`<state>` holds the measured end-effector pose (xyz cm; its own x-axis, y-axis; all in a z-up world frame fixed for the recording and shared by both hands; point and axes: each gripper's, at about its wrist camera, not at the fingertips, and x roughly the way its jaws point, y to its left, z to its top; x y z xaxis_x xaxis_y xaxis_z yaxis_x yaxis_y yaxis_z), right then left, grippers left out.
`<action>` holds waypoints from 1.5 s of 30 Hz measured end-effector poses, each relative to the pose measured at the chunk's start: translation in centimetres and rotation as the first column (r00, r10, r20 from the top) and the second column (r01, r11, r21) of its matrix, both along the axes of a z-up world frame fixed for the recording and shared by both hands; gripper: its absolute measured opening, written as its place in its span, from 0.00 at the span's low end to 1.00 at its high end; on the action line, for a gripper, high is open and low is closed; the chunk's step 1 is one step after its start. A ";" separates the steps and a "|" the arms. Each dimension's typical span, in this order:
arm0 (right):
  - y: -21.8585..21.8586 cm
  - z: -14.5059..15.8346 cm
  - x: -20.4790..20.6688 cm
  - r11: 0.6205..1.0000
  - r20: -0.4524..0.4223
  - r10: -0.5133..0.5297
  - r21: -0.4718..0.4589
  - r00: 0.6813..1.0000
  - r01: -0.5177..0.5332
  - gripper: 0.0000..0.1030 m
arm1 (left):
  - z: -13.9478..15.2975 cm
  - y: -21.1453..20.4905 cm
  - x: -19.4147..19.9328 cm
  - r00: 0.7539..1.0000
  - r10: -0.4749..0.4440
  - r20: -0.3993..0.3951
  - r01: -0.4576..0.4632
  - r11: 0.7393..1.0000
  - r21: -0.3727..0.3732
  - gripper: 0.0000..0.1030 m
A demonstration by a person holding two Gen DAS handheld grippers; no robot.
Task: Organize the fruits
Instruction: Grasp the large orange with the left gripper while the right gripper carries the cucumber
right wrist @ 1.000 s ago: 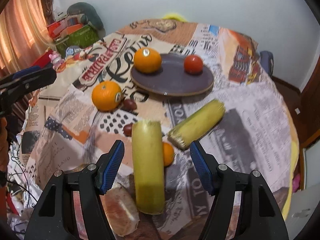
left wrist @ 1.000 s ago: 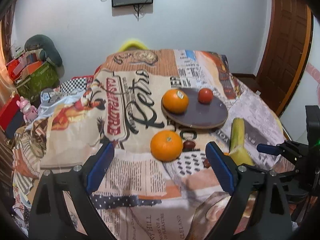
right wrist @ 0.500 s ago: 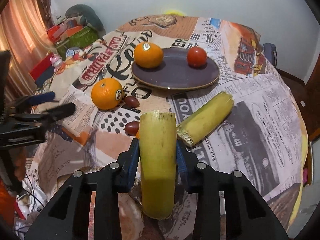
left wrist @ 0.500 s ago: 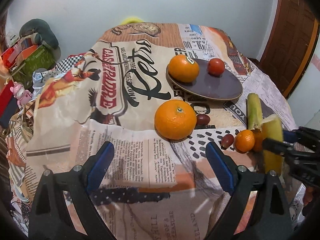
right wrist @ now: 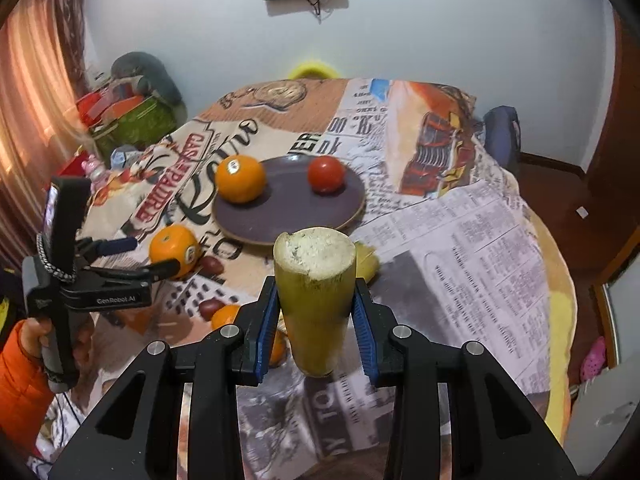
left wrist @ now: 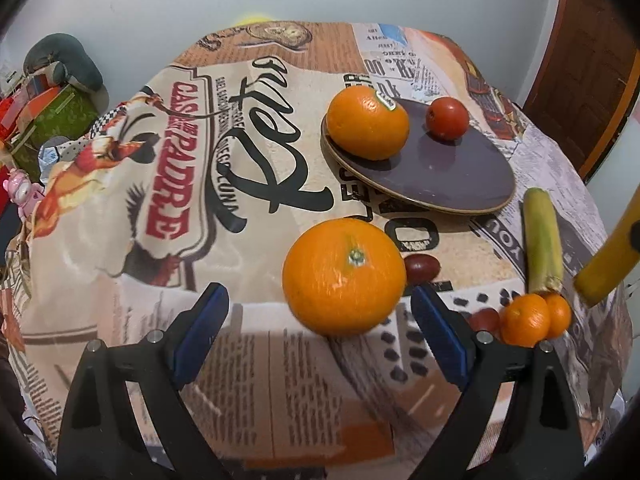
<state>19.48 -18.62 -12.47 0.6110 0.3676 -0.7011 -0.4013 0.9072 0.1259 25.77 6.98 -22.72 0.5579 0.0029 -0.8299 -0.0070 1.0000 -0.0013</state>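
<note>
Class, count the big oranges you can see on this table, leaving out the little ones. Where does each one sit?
2. One big orange sits on the purple plate beside the tomato. The other big orange lies on the tablecloth, just ahead of the open left gripper. None seems hidden.

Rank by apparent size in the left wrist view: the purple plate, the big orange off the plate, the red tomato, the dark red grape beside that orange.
1. Purple plate
2. Big orange on the tablecloth, though nearness to the camera enlarges it
3. Red tomato
4. Dark red grape
</note>
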 end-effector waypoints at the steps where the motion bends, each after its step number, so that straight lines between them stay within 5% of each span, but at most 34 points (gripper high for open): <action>1: -0.1 0.0 0.1 1.000 0.001 0.000 0.001 1.000 0.000 0.31 | -0.2 0.0 0.2 1.000 0.001 -0.002 -0.001 1.000 -0.001 0.91; 6: -0.1 0.1 0.5 1.000 0.010 -0.001 0.009 1.000 0.001 0.31 | -0.7 -0.1 1.2 1.000 -0.003 -0.010 0.003 0.999 -0.034 0.89; 12: 0.2 0.2 0.9 1.000 0.015 0.009 0.008 1.000 -0.009 0.31 | -0.7 -0.2 1.5 1.000 -0.027 -0.014 0.025 0.995 -0.094 0.65; 20: 0.4 1.1 1.1 1.000 0.031 0.018 0.024 0.999 -0.019 0.31 | 0.0 -0.4 1.1 1.000 -0.022 -0.014 0.020 0.996 -0.091 0.65; 35: 1.6 2.4 2.8 0.998 0.072 0.054 0.031 0.996 -0.056 0.31 | 5.4 -1.9 1.4 0.992 -0.054 0.114 0.066 0.992 -0.103 0.65; 45: 4.0 1.5 5.7 0.994 0.061 0.104 0.016 0.993 -0.106 0.31 | 4.8 -3.5 4.1 0.990 -0.084 0.110 0.097 0.989 -0.114 0.65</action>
<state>25.14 -14.63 -10.94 0.6093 0.4449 -0.6563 -0.5016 0.8573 0.1155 29.90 3.48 -17.89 0.6348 -0.1472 -0.7585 0.0902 0.9891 -0.1165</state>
